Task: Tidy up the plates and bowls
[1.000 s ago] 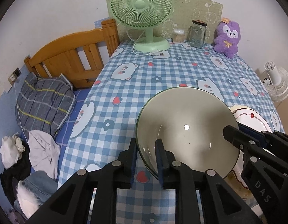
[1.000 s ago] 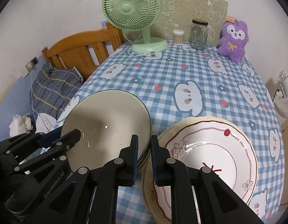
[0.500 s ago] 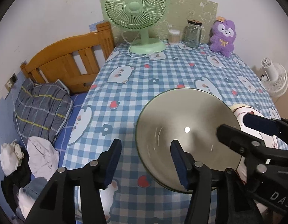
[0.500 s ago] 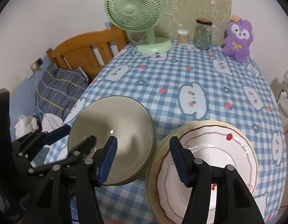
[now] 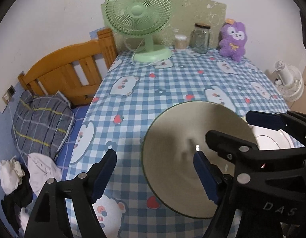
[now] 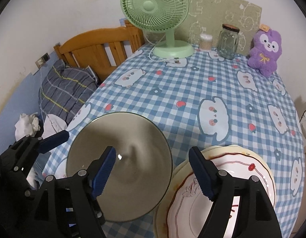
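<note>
1. A second ago both grippers were clamped on the rim of the grey-green bowl [image 5: 184, 154], one on each side; now the left gripper [image 5: 154, 176] has let go, and its jaws are opening, the near rim of the bowl lying loose between the pads

2. The right gripper [image 6: 153, 170] has released likewise; its jaws are opening, straddling the gap where the bowl meets the plates, pressing on neither

3. The bowl sits on the checked tablecloth [image 6: 172, 91], apparently nested on another bowl, just beside the stack of red-trimmed plates [image 6: 242, 170]

4. This reads as the bowl placed: bowls grouped left, plates right, both hands free for whatever remains
</note>
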A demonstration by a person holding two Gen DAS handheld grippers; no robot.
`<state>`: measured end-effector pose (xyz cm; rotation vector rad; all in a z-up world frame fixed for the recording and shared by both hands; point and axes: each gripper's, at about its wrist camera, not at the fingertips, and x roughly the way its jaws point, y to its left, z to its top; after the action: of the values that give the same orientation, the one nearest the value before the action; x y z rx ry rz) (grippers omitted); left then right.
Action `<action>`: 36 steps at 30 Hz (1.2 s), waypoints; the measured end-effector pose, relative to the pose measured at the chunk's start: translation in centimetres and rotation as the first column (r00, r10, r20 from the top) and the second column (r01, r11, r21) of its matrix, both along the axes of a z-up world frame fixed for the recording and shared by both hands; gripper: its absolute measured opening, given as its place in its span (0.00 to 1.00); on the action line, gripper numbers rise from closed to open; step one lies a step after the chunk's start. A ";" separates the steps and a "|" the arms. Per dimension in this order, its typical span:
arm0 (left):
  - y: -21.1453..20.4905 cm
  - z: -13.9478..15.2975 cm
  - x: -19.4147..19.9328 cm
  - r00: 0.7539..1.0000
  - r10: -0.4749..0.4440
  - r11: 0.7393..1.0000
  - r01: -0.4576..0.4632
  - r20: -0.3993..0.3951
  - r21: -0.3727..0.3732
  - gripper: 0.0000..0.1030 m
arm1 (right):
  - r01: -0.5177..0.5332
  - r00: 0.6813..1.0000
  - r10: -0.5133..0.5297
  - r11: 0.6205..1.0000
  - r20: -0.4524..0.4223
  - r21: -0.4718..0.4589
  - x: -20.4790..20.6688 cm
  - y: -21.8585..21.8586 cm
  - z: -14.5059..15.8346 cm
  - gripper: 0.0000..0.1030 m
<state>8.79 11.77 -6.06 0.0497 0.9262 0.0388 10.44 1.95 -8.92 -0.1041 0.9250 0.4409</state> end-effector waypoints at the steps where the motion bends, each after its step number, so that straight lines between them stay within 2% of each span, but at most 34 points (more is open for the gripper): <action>1: 0.1 -0.2 0.3 1.000 0.003 1.000 -0.004 -0.010 -0.006 0.79 | -0.002 1.000 0.002 1.000 -0.003 -0.003 0.2 0.1 -0.2 0.76; 6: 0.0 -0.7 0.9 1.000 -0.005 1.000 0.005 -0.030 -0.009 0.79 | -0.009 0.999 0.009 1.000 -0.034 -0.007 1.5 0.3 -1.3 0.76; 11: 0.6 -1.7 1.7 0.997 0.005 0.998 -0.010 -0.071 -0.066 0.78 | -0.018 0.997 0.017 1.000 -0.070 -0.008 2.6 0.6 -2.2 0.76; 16: 0.5 -2.9 2.3 0.994 0.002 0.997 -0.011 -0.114 -0.079 0.75 | -0.032 0.994 0.030 0.999 -0.106 -0.017 3.1 0.7 -3.5 0.76; 20: 0.5 -3.5 2.4 0.990 0.000 0.995 -0.014 -0.138 -0.100 0.74 | -0.037 0.994 0.035 0.999 -0.099 -0.018 3.3 0.7 -4.0 0.76; 31: 0.4 -3.7 2.3 0.995 -0.005 0.991 -0.009 -0.102 -0.133 0.74 | -0.032 0.995 0.034 0.999 -0.097 0.013 3.6 0.3 -4.6 0.74; 36: 0.3 -3.7 2.1 0.995 0.006 0.989 -0.020 -0.097 -0.143 0.71 | -0.024 0.996 0.024 1.000 -0.088 0.008 3.1 0.5 -4.4 0.68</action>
<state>10.89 12.11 -9.74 -0.0894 1.0238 -0.0188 13.57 2.43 -13.37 -0.0906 1.0096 0.4740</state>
